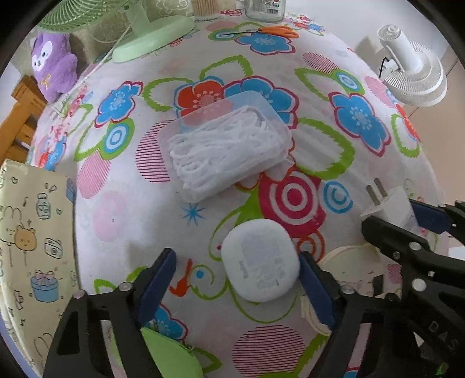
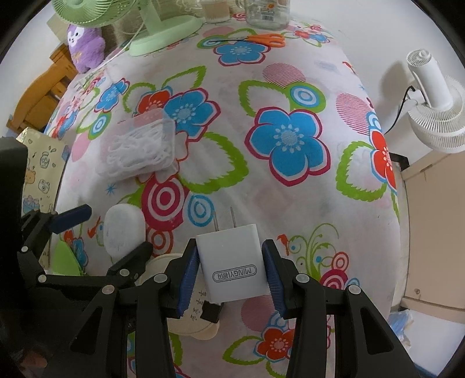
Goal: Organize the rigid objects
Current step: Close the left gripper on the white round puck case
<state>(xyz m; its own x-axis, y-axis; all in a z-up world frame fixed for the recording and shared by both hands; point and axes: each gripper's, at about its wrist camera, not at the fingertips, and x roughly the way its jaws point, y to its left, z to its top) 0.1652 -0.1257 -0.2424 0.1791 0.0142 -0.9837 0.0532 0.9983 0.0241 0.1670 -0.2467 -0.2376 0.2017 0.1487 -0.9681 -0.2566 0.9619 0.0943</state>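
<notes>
A white rounded case [image 1: 260,260] lies on the flowered tablecloth [image 1: 290,87]. My left gripper [image 1: 237,256] points down over it and stands open. The case sits between the fingers, against the right pad [image 1: 315,288] and well apart from the left one. In the right wrist view the same case [image 2: 123,229] shows between those fingers. My right gripper [image 2: 230,244] is shut on a white charger plug [image 2: 232,261], its two prongs pointing away from me. It hangs just right of the left gripper, above a cream round disc [image 2: 186,317].
A clear box of white floss picks [image 1: 229,148] lies mid-table. At the back stand a green fan [image 1: 151,37], a glass jar [image 1: 264,10] and orange scissors [image 1: 279,30]. A purple plush [image 1: 55,67] sits back left, a white fan [image 1: 412,75] right, a patterned box [image 1: 32,247] left, a green pouch [image 1: 168,354] near.
</notes>
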